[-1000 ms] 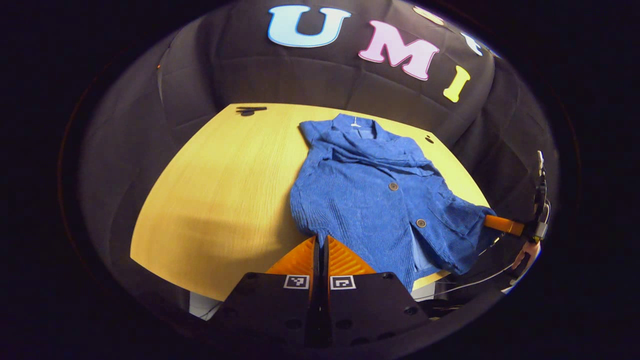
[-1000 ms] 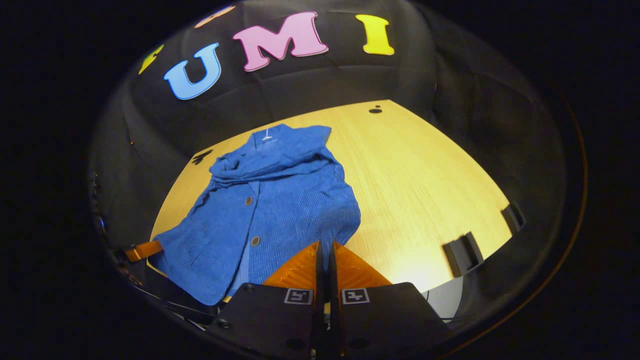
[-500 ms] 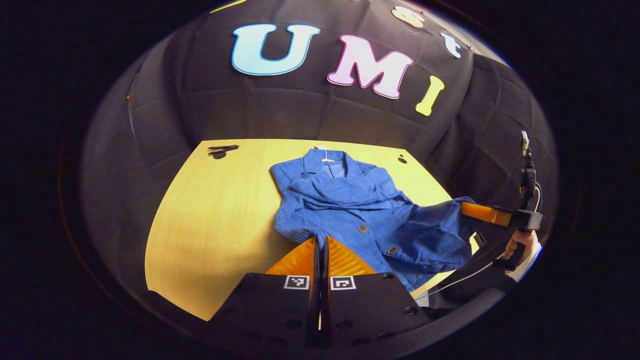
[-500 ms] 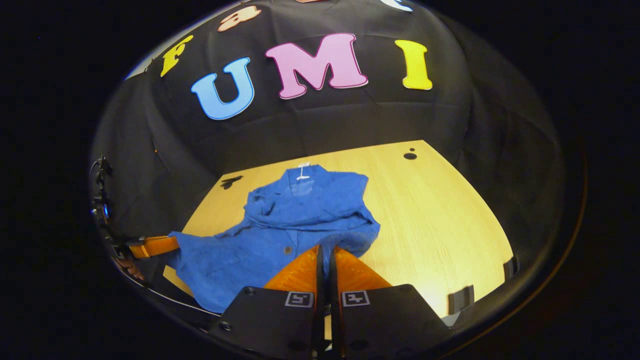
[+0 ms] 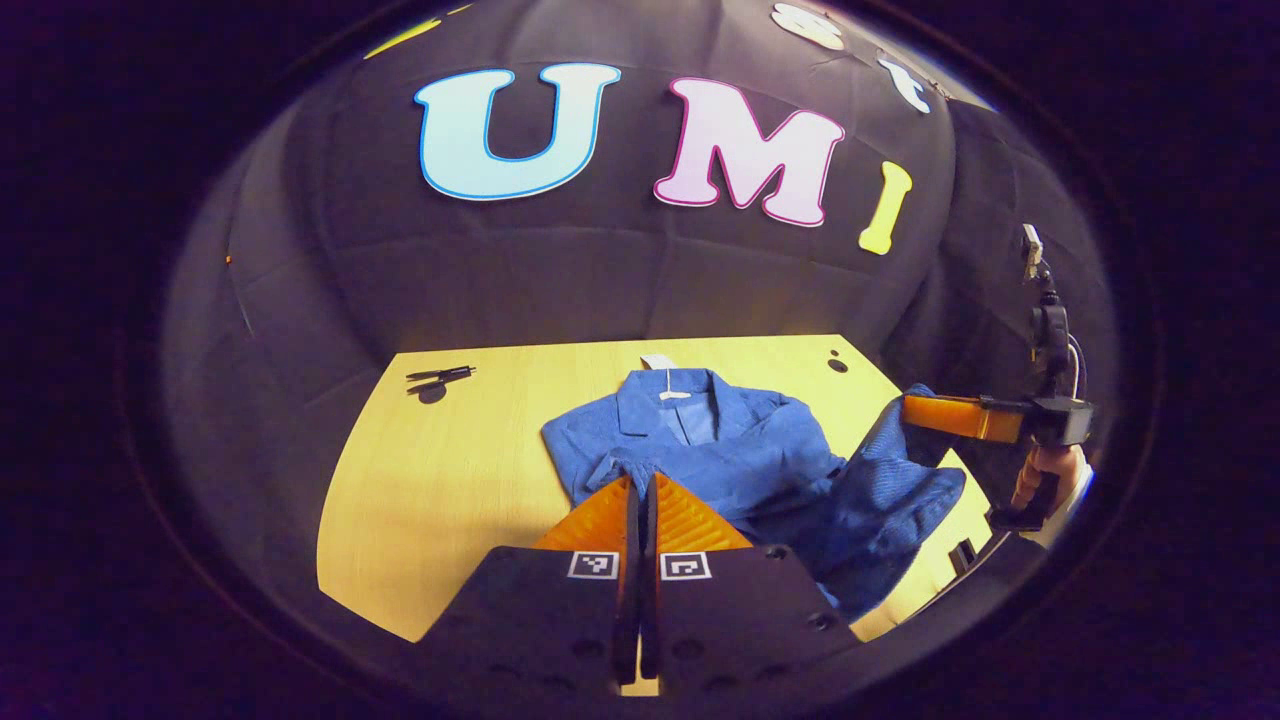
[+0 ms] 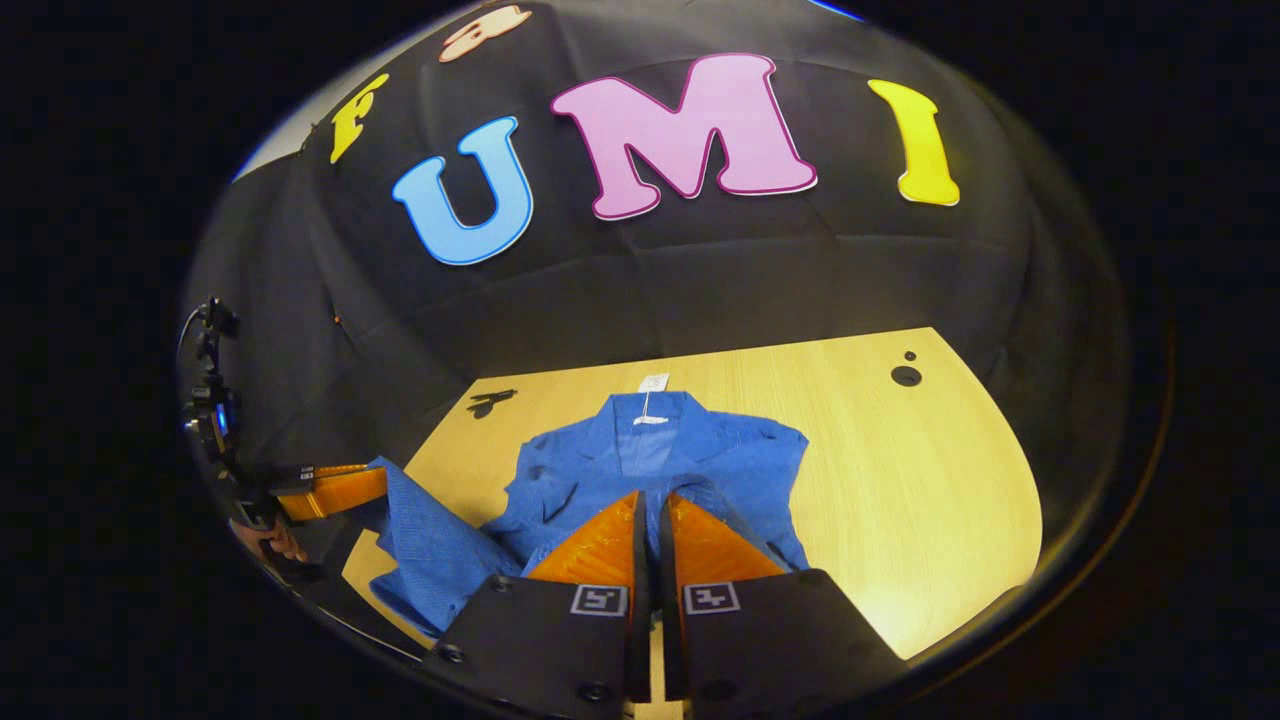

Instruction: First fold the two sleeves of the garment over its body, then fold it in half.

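Left gripper (image 5: 640,480) sits at 6 o'clock of the left gripper view, both fingers pressed together with blue hem cloth pinched at the tips. Right gripper (image 6: 648,497) same at 6 o'clock of the right gripper view, fingers closed on the other hem corner. Each gripper carries two small square black-and-white markers, no readable text.

Going big to small: one wooden table (image 5: 450,470), pale yellow, rounded near edge. One blue garment (image 5: 730,450), a buttoned jacket, collar toward 12 o'clock, flat on the table at its far half, near hem lifted off the surface by both grippers. One white neck tag (image 6: 652,382) at the collar, writing too small to read.

In the left gripper view the right gripper shows at 3 o'clock, held by a hand (image 5: 1045,480), cloth draping from it. In the right gripper view the left gripper shows at 9 o'clock.

One small dark tool (image 5: 440,375) at the table's far corner, 10 o'clock. One dark round hole (image 6: 906,375) in the table at 2 o'clock, with a smaller dot beside it.
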{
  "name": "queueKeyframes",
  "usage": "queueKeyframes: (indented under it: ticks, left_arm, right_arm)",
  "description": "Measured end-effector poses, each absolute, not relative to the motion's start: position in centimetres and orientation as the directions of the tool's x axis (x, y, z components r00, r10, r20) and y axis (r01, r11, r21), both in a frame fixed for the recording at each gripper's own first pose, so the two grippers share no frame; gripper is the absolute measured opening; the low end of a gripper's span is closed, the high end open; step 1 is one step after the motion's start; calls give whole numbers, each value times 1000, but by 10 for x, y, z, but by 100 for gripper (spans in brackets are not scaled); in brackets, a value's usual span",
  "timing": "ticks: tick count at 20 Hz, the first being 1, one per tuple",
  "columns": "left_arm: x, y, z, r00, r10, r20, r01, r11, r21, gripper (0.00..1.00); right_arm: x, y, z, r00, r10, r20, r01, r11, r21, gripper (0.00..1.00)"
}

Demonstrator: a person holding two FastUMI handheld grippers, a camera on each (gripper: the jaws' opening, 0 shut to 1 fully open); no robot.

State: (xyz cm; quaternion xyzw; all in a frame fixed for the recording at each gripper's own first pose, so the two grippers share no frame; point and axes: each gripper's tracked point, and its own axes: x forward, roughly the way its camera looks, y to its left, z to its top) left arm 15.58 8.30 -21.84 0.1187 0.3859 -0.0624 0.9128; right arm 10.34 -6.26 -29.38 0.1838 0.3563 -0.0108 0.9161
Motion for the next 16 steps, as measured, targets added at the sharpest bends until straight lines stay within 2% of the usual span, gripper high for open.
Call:
queueKeyframes:
  ticks: [5, 7, 11, 12, 14, 15, 16]
  left_arm:
    - [224, 89, -231, 716, 73, -694, 108, 971, 214, 0]
    - [260, 94, -229, 734, 89, -673, 71, 976, 206, 0]
    - [344, 128, -248, 754, 185, -630, 50, 941, 335, 0]
    - [359, 138, -264, 735, 214, -643, 36, 935, 353, 0]
    - [362, 158, -311, 627, 281, -727, 3, 932, 362, 0]
    - [358, 165, -331, 574, 294, -764, -5, 935, 356, 0]
    - [353, 169, -344, 539, 297, -788, -22, 941, 339, 0]
  right_arm:
    - [166, -88, -321, 741, 165, -650, 124, 919, 375, 7]
    - [196, -108, -327, 762, 128, -635, 148, 920, 363, 6]
    - [260, -142, -382, 742, 36, -670, 230, 925, 304, 6]
    - [270, -146, -409, 701, 29, -713, 248, 927, 281, 6]
    - [266, -145, -453, 605, 71, -793, 244, 932, 269, 6]
    - [265, -144, -467, 589, 76, -805, 238, 935, 263, 0]
    - [265, -144, -471, 593, 81, -801, 225, 939, 261, 5]
